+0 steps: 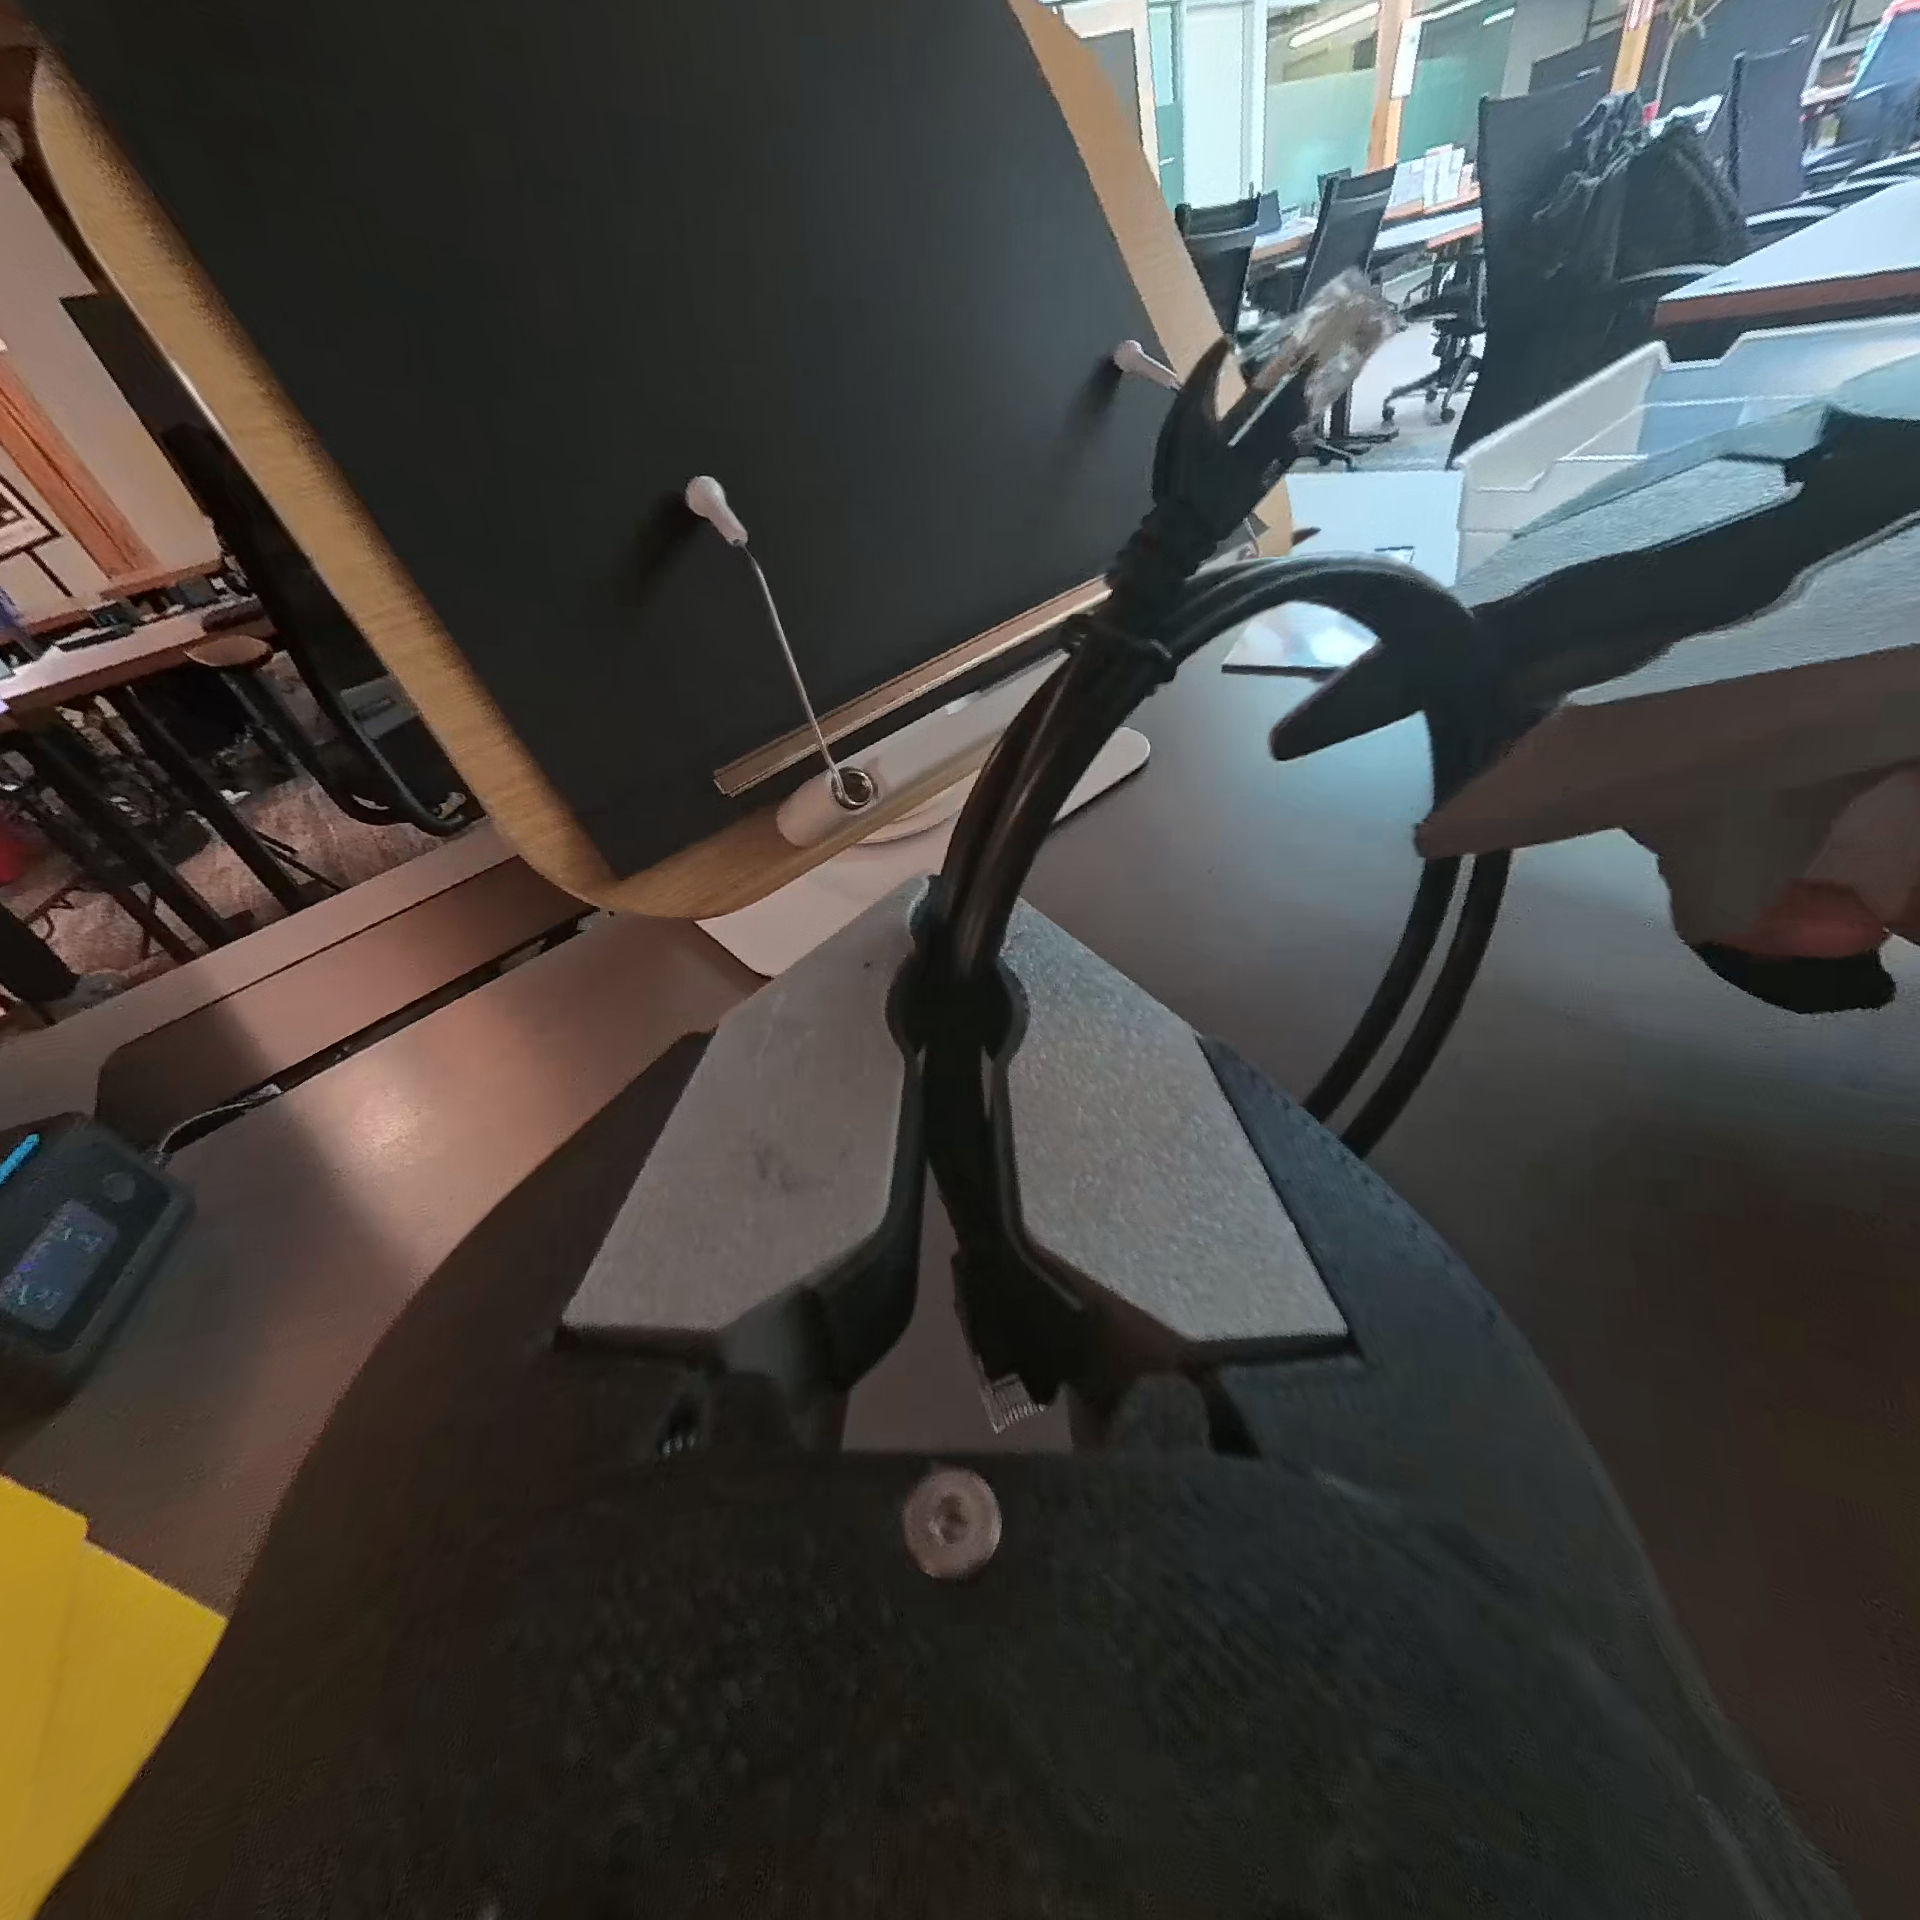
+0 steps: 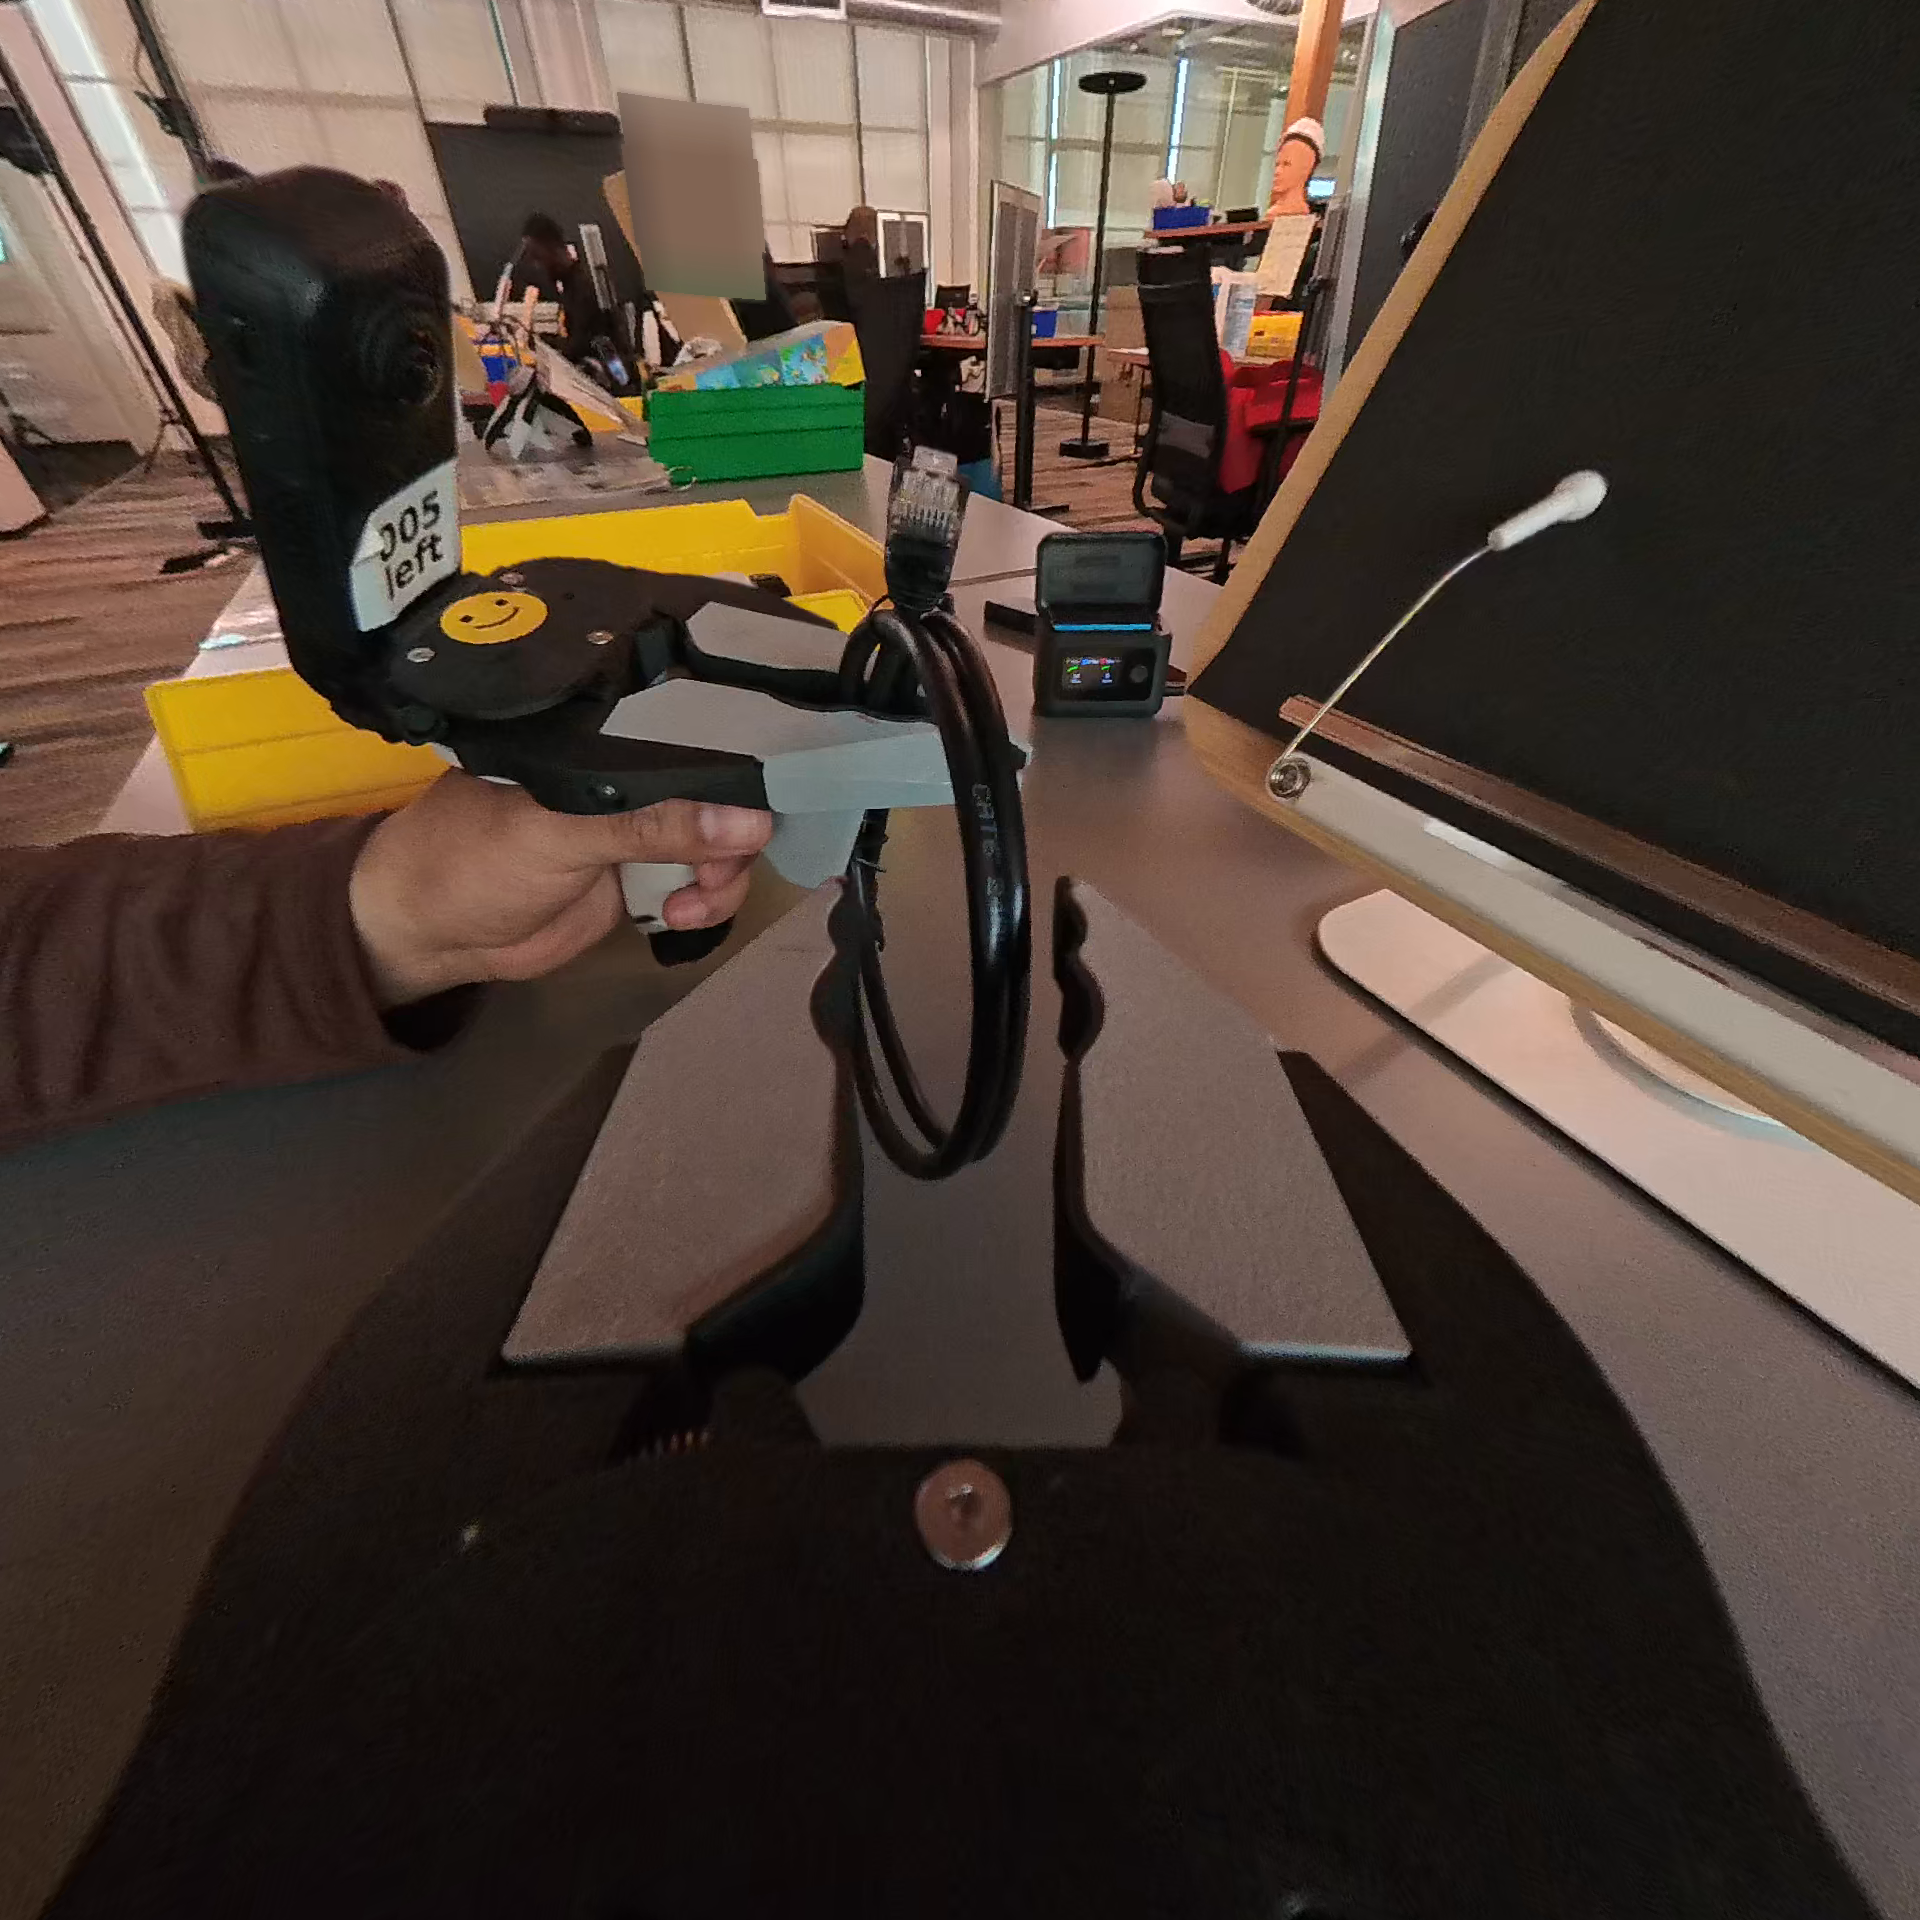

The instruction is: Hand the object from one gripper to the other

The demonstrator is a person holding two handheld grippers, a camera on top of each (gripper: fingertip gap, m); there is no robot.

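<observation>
We log the cable [image 2: 987, 914]: black rubbery jacket, semi-gloss, w/ clear plastic plugs. Left gripper [image 1: 961, 1023]: matt black body, rough printed texture; grey pads [image 1: 1143, 1153] grainy, matt. Right gripper [image 2: 961, 997]: same black plastic, flat grey pads [image 2: 1195, 1174], bright metal screw [image 2: 961, 1512]. Table [image 2: 1195, 831]: smooth dark top, low sheen. Board [image 1: 623, 364]: matt black face, light wood-look edge. Bins [image 2: 291, 727]: glossy yellow plastic.

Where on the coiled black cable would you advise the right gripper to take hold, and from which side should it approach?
Probably the free arc of the cable loop, opposite the left gripper, which is shut on the tied side. In the right wrist view the loop hangs edge-on between the right gripper's open fingers, so coming straight ahead and closing across both strands should work, clear of the plug on top.
</observation>
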